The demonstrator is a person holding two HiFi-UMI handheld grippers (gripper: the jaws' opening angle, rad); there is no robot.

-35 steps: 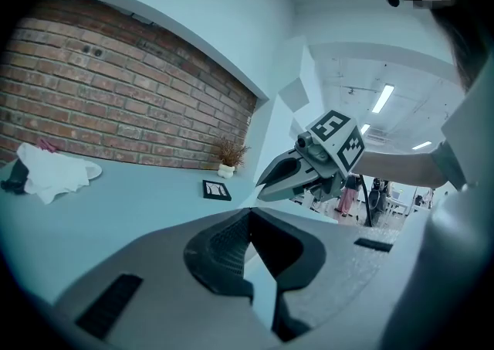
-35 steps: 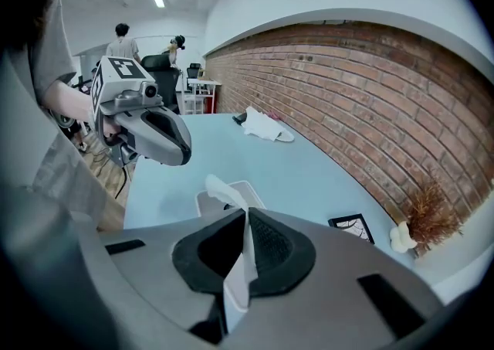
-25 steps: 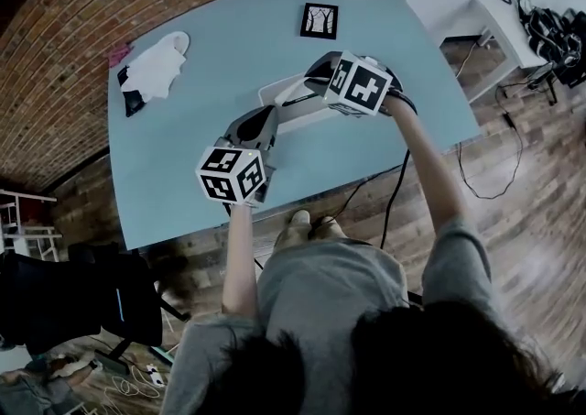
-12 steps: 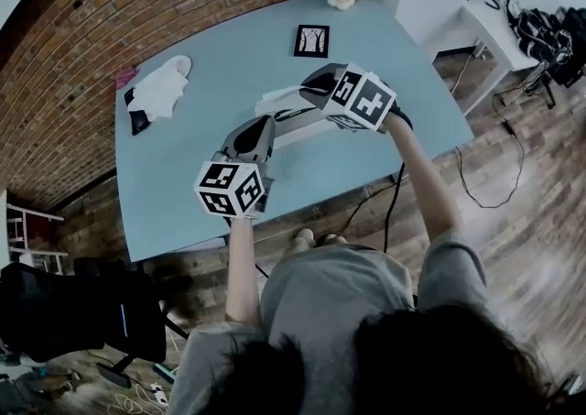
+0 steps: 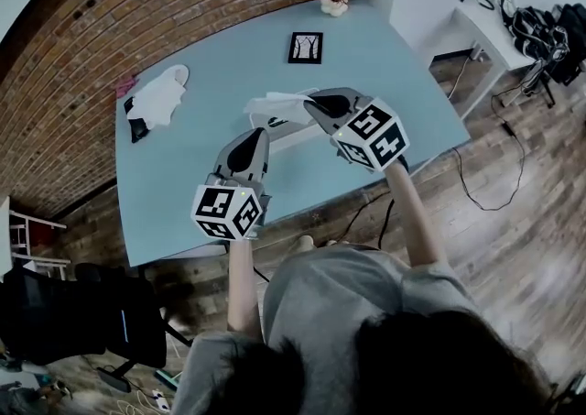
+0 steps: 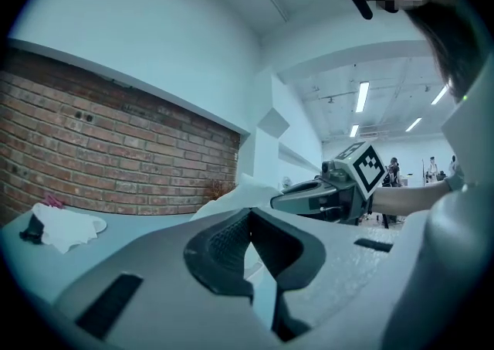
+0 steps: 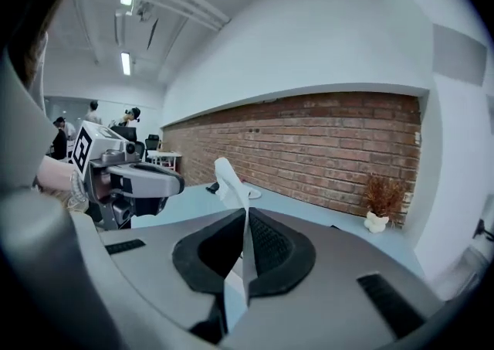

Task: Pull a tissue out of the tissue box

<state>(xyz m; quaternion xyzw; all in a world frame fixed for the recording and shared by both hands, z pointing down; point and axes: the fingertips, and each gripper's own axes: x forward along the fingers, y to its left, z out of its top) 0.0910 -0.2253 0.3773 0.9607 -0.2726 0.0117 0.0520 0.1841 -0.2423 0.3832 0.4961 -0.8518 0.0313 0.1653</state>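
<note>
The white tissue box (image 5: 295, 129) lies mid-table on the blue table (image 5: 192, 175). A white tissue (image 5: 273, 105) stands lifted above it. My right gripper (image 5: 312, 103) is shut on that tissue; in the right gripper view the sheet (image 7: 228, 178) runs up out of the pinched jaws (image 7: 247, 215). My left gripper (image 5: 257, 135) hovers just left of the box, pointing level, jaws closed (image 6: 248, 213). A pale strip shows in its slit; I cannot tell whether that is tissue. The tissue (image 6: 235, 194) rises right behind its tips.
A black-and-white framed card (image 5: 306, 47) and a small potted plant (image 5: 333, 3) sit at the table's far side. A white cloth with a dark item (image 5: 157, 98) lies at far left. A brick wall runs behind; a white side desk (image 5: 485, 15) stands right.
Both grippers have risen from the box and drawn back toward the table's front edge. The tissue, hidden under the right gripper before, now shows as a raised white sheet.
</note>
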